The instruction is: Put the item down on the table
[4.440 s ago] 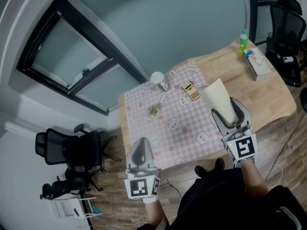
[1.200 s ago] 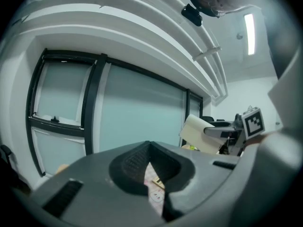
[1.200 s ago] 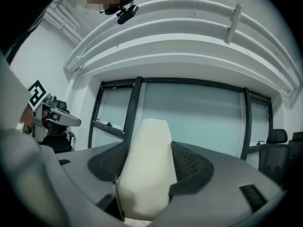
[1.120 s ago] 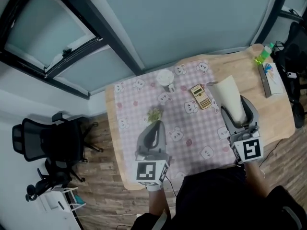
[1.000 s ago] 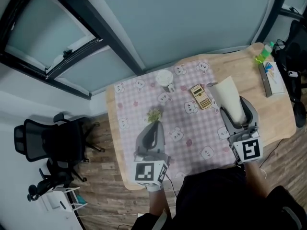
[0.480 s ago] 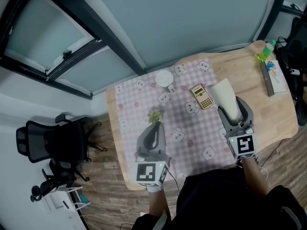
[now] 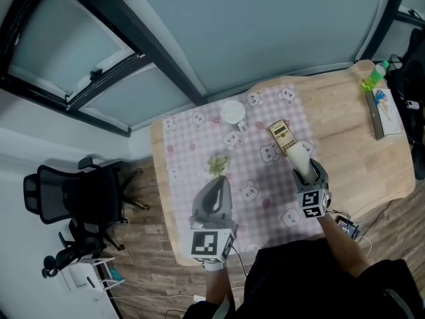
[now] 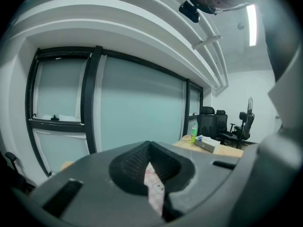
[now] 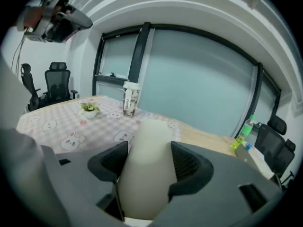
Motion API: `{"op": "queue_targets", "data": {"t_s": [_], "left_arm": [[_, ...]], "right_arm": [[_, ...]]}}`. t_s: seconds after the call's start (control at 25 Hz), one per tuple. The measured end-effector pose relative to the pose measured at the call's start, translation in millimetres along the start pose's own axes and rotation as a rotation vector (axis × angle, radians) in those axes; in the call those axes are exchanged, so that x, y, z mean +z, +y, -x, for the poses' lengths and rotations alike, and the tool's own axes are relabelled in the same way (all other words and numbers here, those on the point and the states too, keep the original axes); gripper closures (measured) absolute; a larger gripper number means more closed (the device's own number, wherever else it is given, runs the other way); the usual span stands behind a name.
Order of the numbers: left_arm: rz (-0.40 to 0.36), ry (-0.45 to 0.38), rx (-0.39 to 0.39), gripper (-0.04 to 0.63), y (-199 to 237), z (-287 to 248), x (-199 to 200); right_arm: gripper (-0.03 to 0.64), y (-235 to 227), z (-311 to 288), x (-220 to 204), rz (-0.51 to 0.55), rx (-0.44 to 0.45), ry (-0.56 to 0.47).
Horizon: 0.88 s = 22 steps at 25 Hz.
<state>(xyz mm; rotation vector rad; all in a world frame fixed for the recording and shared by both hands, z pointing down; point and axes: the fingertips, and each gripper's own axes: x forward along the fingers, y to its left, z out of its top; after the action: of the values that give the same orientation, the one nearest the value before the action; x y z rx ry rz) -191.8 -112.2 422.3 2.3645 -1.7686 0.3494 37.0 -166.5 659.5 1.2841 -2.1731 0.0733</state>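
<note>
A cream, smooth, tapered tube-shaped item [image 7: 300, 157] stands up between the jaws of my right gripper [image 7: 306, 169], which is shut on it over the pink checked cloth [image 7: 199, 145] near the table's front right. In the right gripper view the item [image 9: 144, 164] fills the space between both pads [image 9: 110, 162] and sticks out past them. My left gripper [image 7: 214, 190] hovers over the cloth's front part; in the left gripper view its jaws [image 8: 150, 148] meet with nothing held.
On the cloth lie a yellow calculator [image 7: 282, 136], a white lidded cup [image 7: 232, 111] and a small potted plant [image 7: 217, 164]. A green bottle [image 7: 374, 80] and a flat box [image 7: 386, 111] sit at the wooden table's [image 7: 345, 138] far right. An office chair [image 7: 73, 191] stands on the floor at left.
My right gripper has carried the cream item down and to the left, close to the cloth beside the calculator. The left gripper has stayed about where it was.
</note>
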Motion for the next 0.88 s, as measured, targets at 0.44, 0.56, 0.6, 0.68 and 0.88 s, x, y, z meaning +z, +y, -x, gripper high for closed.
{"op": "queue_targets", "data": {"t_s": [0.44,0.56,0.6,0.68,0.88], "left_arm": [[0.001,0.017,-0.002,0.600,2.2,-6.0,-4.7],[0.001,0.017,-0.004,0.600,2.7,-7.3,-6.2],[0.003,0.018,-0.003,0.600,3.3,-7.8,-7.4],[0.006,0.022,-0.001,0.600,4.4,-8.5,-9.8],[0.007,0.027,0.000,0.600,5.2,-10.1,-12.3]], "right_arm": [[0.322,66.0,-22.3,-99.1,0.020,0.223,0.285],[0.319,64.1,-26.4,-101.6,-0.034,0.261,0.303],[0.319,64.3,-27.7,-102.7,-0.067,0.290,0.309],[0.311,65.2,-28.0,-103.9,-0.136,0.347,0.311],[0.304,63.5,-26.5,-102.5,-0.163,0.389,0.295]]}}
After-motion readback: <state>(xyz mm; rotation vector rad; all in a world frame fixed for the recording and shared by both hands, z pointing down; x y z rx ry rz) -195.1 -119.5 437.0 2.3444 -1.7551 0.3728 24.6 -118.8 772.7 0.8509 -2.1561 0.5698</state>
